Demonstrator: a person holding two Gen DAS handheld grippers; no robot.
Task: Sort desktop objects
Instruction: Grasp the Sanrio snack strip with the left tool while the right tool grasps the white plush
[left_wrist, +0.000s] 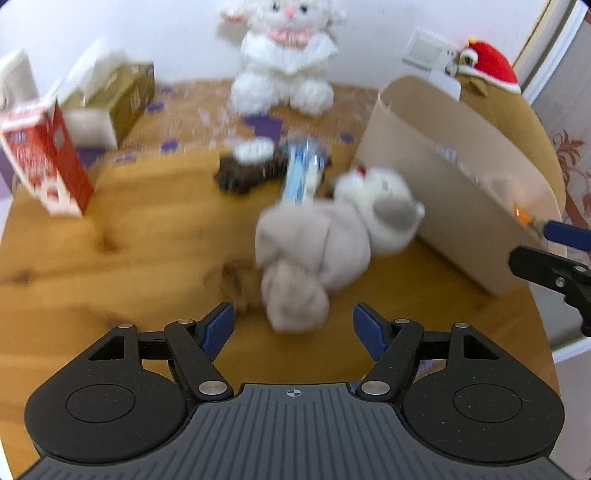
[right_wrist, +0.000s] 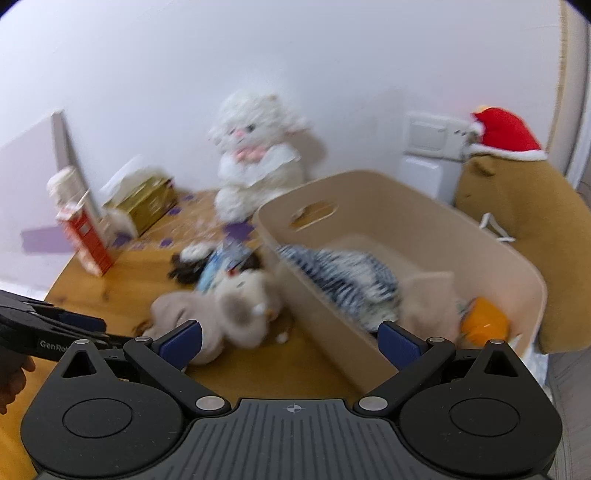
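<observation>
Both grippers over wooden table (left_wrist: 110, 229), jaws wide, empty.
Left gripper (left_wrist: 293, 328) near grey plush (left_wrist: 325, 236); right gripper (right_wrist: 291, 341) straddling near wall of beige bin (right_wrist: 369, 192), right of plush.

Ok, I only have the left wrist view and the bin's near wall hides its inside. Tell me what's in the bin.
Observer: In the right wrist view, a blue and white striped soft item lies in the beige bin.
Operator: List anything else in there.
Observer: An orange object sits at the bin's right end, with a beige cloth-like piece between it and the striped item.
Operator: Report the right tool.
Observer: The right tool is open and holds nothing; the bin's near wall runs between its fingers.
Operator: Check the bin's far wall.
Observer: It has a cut-out handle slot.
</observation>
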